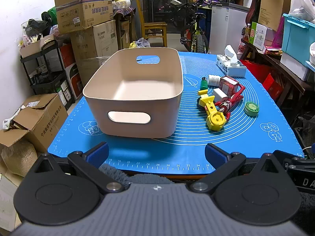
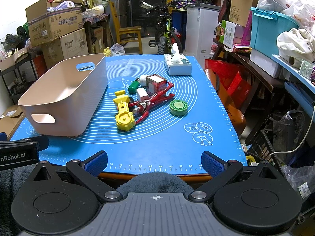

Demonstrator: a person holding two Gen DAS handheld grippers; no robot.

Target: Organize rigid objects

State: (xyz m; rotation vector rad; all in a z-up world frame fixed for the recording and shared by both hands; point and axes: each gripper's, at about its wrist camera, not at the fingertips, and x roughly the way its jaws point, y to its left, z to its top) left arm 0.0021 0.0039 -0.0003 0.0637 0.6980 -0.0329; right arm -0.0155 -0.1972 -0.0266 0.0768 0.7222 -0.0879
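A cluttered storeroom rings the counter [image 2: 196, 169]: stacked cardboard boxes [image 1: 84, 11] on the left, a wooden chair [image 2: 129, 33] and a bicycle [image 2: 167, 37] at the far end, a turquoise crate [image 2: 271, 31] on shelves to the right. A blue measuring mat [image 1: 177, 151] covers the counter. On its left part stands one beige bin [image 1: 135, 92], empty, with a handle slot in each end wall. One tissue box [image 2: 178, 64] sits at the far edge. Just right of the bin lies a loose cluster: one yellow toy launcher [image 2: 124, 114], touching one red and silver figure [image 2: 151, 102], then one patterned red box [image 2: 155, 83], one white cube-shaped block [image 2: 142, 94], one green-capped bottle [image 2: 133, 86], one white bottle [image 2: 143, 79], and, slightly apart, one round green tin [image 2: 178, 107]. Nothing stands between the cluster and the bin. The left tongs [image 1: 156, 154] and right tongs [image 2: 154, 162] both hover at the near edge, spread wide and holding nothing.
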